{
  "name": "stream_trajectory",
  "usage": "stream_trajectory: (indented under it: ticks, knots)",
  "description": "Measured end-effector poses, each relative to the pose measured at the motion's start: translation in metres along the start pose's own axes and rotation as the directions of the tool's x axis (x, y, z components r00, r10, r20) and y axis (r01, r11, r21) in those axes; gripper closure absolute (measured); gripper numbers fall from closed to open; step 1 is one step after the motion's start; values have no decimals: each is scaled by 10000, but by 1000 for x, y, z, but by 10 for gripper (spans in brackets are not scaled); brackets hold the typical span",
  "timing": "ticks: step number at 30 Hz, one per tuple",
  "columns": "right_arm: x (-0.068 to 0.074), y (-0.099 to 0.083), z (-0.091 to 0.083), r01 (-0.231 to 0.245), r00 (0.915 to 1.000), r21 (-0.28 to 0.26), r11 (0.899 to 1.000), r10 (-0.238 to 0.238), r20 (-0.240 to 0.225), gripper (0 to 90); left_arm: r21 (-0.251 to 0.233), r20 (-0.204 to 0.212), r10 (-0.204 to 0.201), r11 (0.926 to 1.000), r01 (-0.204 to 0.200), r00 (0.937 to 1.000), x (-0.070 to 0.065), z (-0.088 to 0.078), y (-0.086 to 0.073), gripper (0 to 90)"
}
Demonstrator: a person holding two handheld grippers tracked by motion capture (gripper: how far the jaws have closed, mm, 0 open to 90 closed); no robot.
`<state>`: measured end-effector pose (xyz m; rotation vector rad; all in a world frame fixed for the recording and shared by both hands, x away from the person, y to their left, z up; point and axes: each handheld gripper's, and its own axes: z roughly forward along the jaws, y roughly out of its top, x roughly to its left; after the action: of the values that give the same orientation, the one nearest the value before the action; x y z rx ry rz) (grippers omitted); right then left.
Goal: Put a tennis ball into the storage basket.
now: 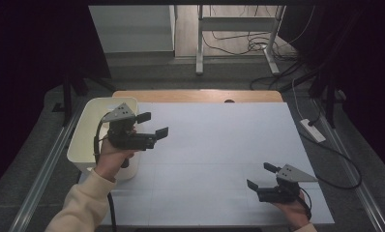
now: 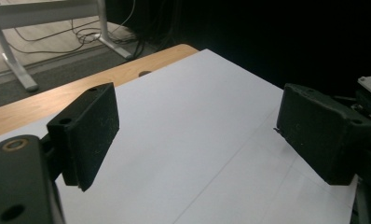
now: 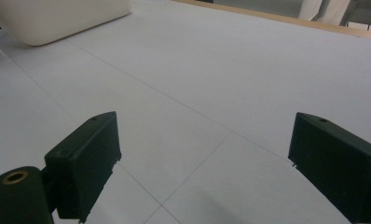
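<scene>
Hovering the left gripper [image 1: 153, 124] over the near right edge of the white bin [image 1: 91, 108], pointing out toward the middle of the table [image 1: 219, 145]. Keeping its jaws parted and released, gripping nothing; looking along them in the left gripper view, seeing just the pale sheet and the wooden far edge between the pads. Resting the right gripper [image 1: 261, 176] low near the front right corner of the table, well apart from the bin, jaws likewise spread wide and carrying nothing, aiming across the sheet toward the bin [image 3: 58, 18] at the far left.

Placing the bin itself: standing upright at the left edge of the table, partly off the sheet, directly under and behind the left hand [image 1: 111, 157]. Not being able to tell what lies inside, with the gripper and hand covering part of the opening.

Judging the step in hand: most likely sitting between loads, with both grippers free and the left one poised at the bin, not yet reaching for anything.

Weighing the next move: calling for a target first, then for bringing the open left jaws down squarely on either side of it before closing. If working on the bin itself, calling for lowering one pad inside the wall and one outside, clamping the rim firmly, and bringing the right gripper across to steady the opposite side, avoiding tipping the light bin off the table edge.
</scene>
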<state>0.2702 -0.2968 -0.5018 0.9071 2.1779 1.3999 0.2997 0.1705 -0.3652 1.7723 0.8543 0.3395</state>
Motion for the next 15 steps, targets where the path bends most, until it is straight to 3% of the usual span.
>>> stream_trajectory:
  ticks: [5, 10, 13, 15]
  knots:
    - [0, 0, -1, -36, 10000, -22, 10000, 36, 20, 87, -64, 550, 253, 9997, -250, 9982, -15, 3, -12, 128]
    - [-1, 0, -2, -45, 10000, -98, 9999, 45, 52, 88, 127, 819, 482, 9987, -494, 9955, -29, 8, -25, 110]
    - [-1, 0, -2, -65, 10000, -47, 10000, 65, 43, 87, 238, 706, 741, 9968, -759, 9948, -37, 10, -33, 106]
    - [-1, 0, -2, -42, 10000, -43, 10000, 42, 47, 88, 462, 562, 1121, 9923, -1147, 9921, -44, 13, -40, 103]
